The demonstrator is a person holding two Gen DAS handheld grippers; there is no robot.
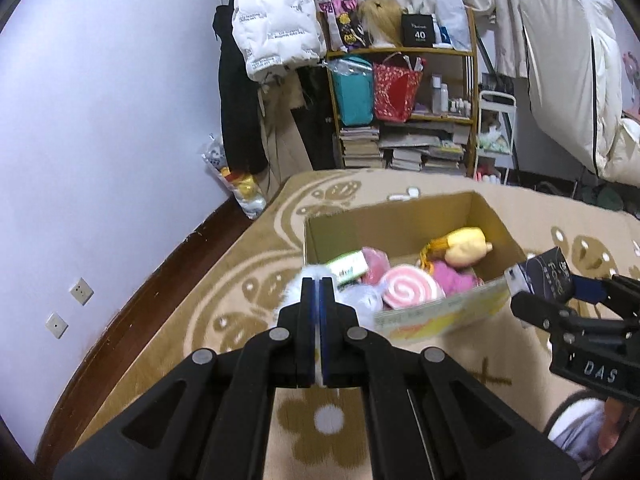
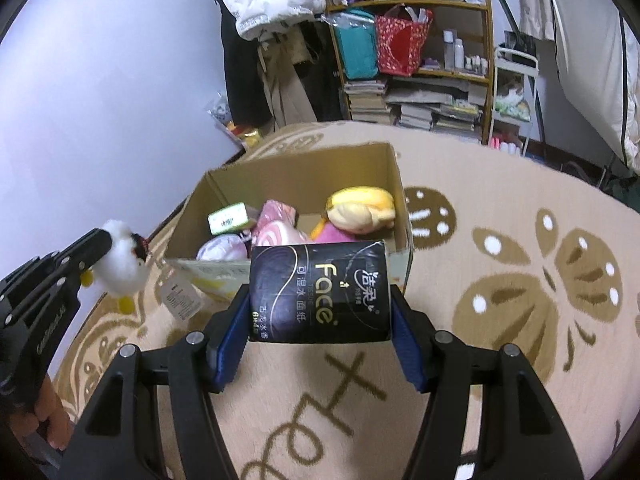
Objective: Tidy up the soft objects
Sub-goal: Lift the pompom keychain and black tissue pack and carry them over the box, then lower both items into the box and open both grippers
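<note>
Between the blue-padded fingers of the right gripper [image 2: 320, 330] sits a black plastic-wrapped tissue pack printed "Face" in gold [image 2: 319, 291], clamped on both sides and held above the rug just in front of the box. Over on the left gripper [image 1: 319, 294], the fingers are pressed tight together on a small white fluffy plush toy with yellow feet and a dark patch [image 2: 122, 266]; the toy hangs off the fingertips in the air, a paper tag [image 2: 179, 297] dangling beside it, to the left of the box's near corner.

Just beyond both grippers stands an open brown cardboard box [image 2: 298, 174] on a beige rug with a tan butterfly and flower pattern [image 2: 520, 280]. Inside the box lie a pink-and-white swirl plush cushion [image 1: 412, 290], a yellow-haired doll head in a magenta garment [image 2: 362, 212], a pale lilac soft ball [image 2: 222, 249], a pink folded cloth [image 2: 278, 212] and a green-and-white small carton [image 2: 227, 219].

Farther back, a wooden shelf unit [image 1: 472, 56] holds stacked books, a teal bag [image 1: 354, 94] and a red fabric bag [image 1: 394, 92]. A white padded jacket [image 1: 272, 24] hangs to its left against the pale wall.
</note>
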